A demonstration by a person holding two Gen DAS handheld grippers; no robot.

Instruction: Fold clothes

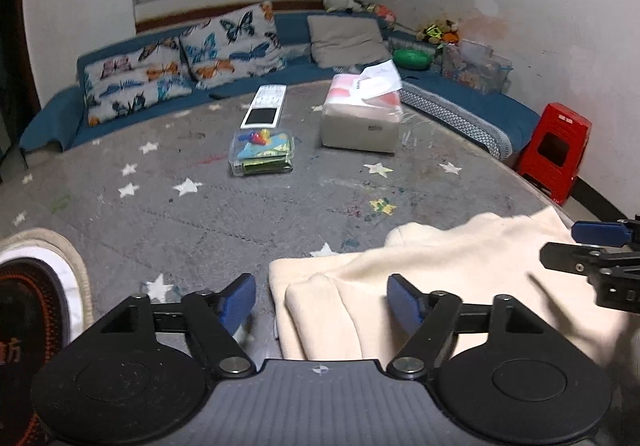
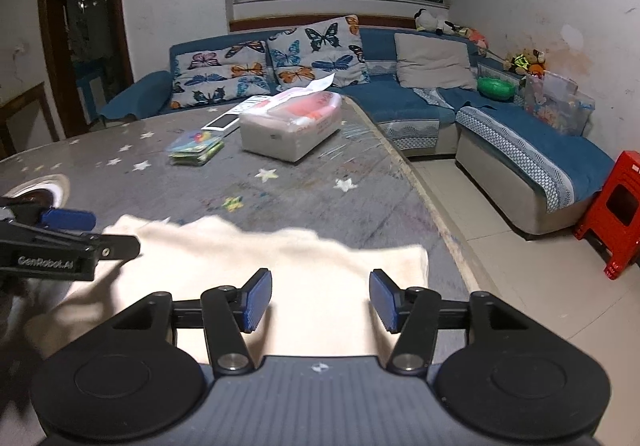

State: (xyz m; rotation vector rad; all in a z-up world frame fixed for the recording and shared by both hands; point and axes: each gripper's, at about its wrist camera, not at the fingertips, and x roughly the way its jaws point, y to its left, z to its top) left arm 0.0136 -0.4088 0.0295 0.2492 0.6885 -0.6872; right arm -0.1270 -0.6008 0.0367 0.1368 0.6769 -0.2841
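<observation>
On the near edge of the counter [image 2: 280,198], a cream garment [image 2: 320,270] lies partly gathered. From the left view I see a doubled layer with a rolled edge at its left side [image 1: 316,298]; from the right view its right end [image 2: 404,266] lies flat with a squared corner close to the counter's rim.

Left tool [image 1: 321,304]: fingers spread, nothing pinched, hovering over the garment's left edge. Right tool [image 2: 320,300]: fingers spread too, empty, poised over the right half.

Judgement: at least one fold seems laid in, but the shape is lumpy and uneven, not a neat packet. Whether this is mid-fold or a loose finish, I cannot tell. Only this one garment shows.

Far side: tissue pack [image 1: 362,114], remote [image 1: 264,106], small clear box [image 1: 262,152].
</observation>
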